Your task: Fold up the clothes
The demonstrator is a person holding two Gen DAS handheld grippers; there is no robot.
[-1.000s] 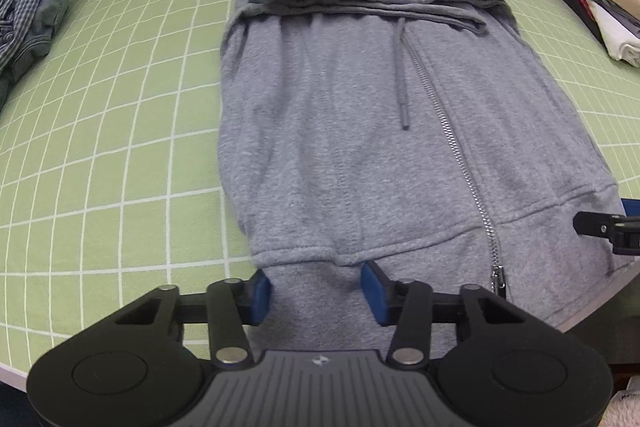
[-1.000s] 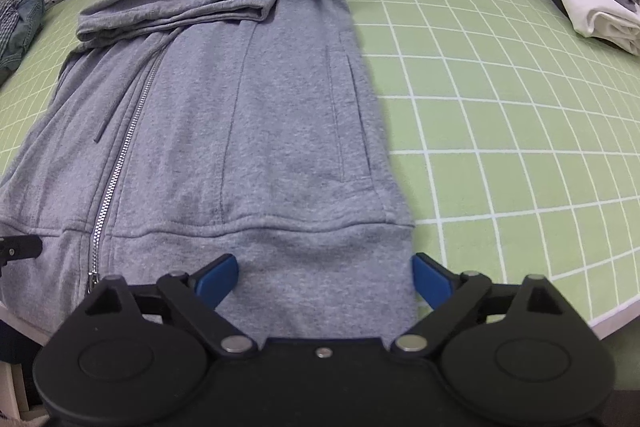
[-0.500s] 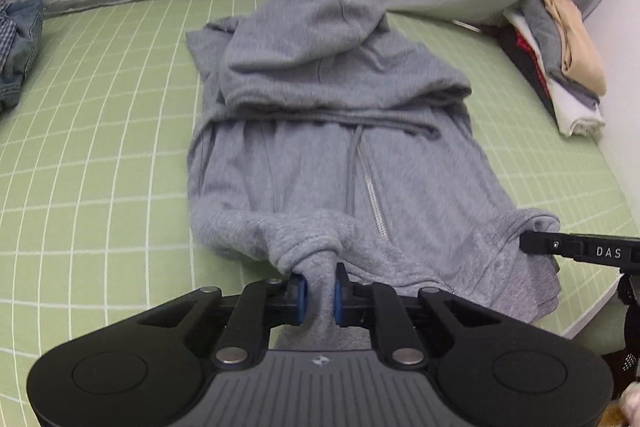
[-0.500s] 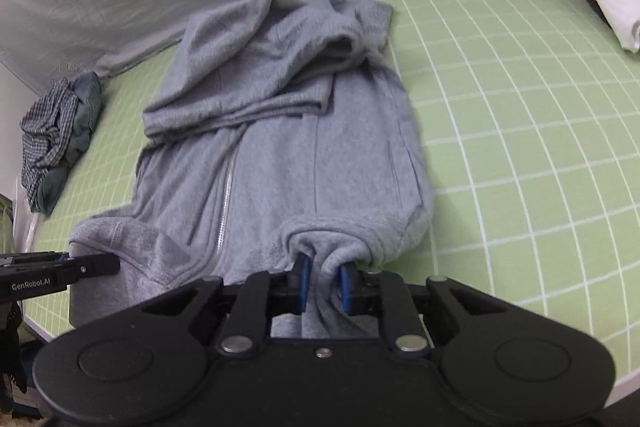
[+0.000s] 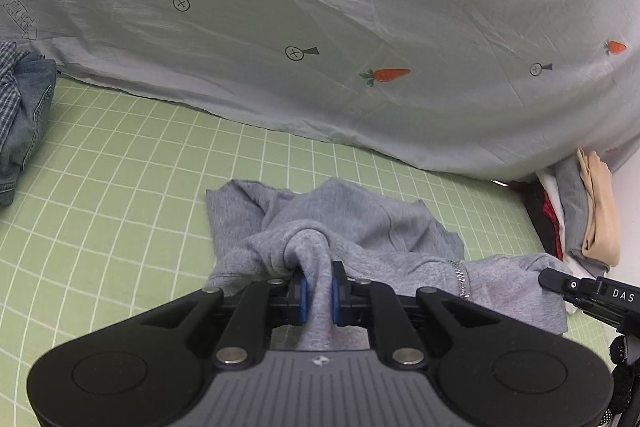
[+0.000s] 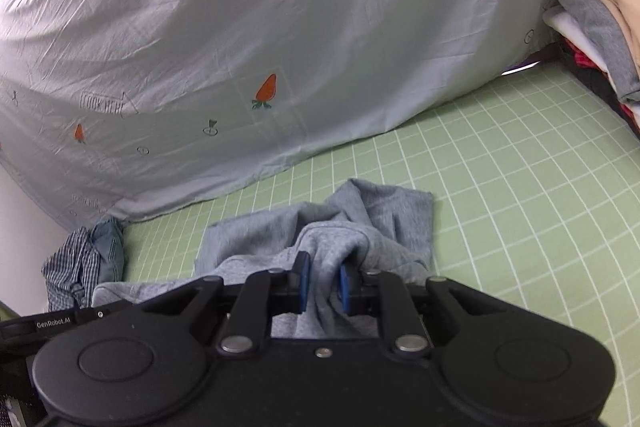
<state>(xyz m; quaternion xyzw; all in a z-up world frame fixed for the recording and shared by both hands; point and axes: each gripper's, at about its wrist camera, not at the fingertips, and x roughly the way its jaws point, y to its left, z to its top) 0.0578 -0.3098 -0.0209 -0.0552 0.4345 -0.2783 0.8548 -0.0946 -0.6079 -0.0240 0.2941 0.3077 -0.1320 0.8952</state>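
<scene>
A grey zip hoodie [image 5: 360, 223] lies bunched on the green grid mat [image 5: 120, 195], its hem lifted over the rest of the garment. My left gripper [image 5: 316, 291] is shut on a pinch of the hem, the blue pads pressing grey cloth between them. In the right wrist view the same hoodie [image 6: 380, 219] is gathered under my right gripper [image 6: 323, 287], which is shut on the hem's other side. The right gripper's finger [image 5: 576, 287] shows at the right edge of the left view. The hoodie's hood and chest are mostly hidden under the lifted part.
A pale sheet with carrot prints [image 5: 340, 27] hangs behind the mat. A stack of folded clothes [image 5: 588, 211] sits at the right; in the right view it is at the upper right [image 6: 592, 7]. A checked shirt and denim pile [image 5: 20, 123] lies at the left.
Both grippers closed on the hoodie's hem, then lifted it and carried it away from the near edge toward the hood. The flat hoodie is now doubled and bunched.
</scene>
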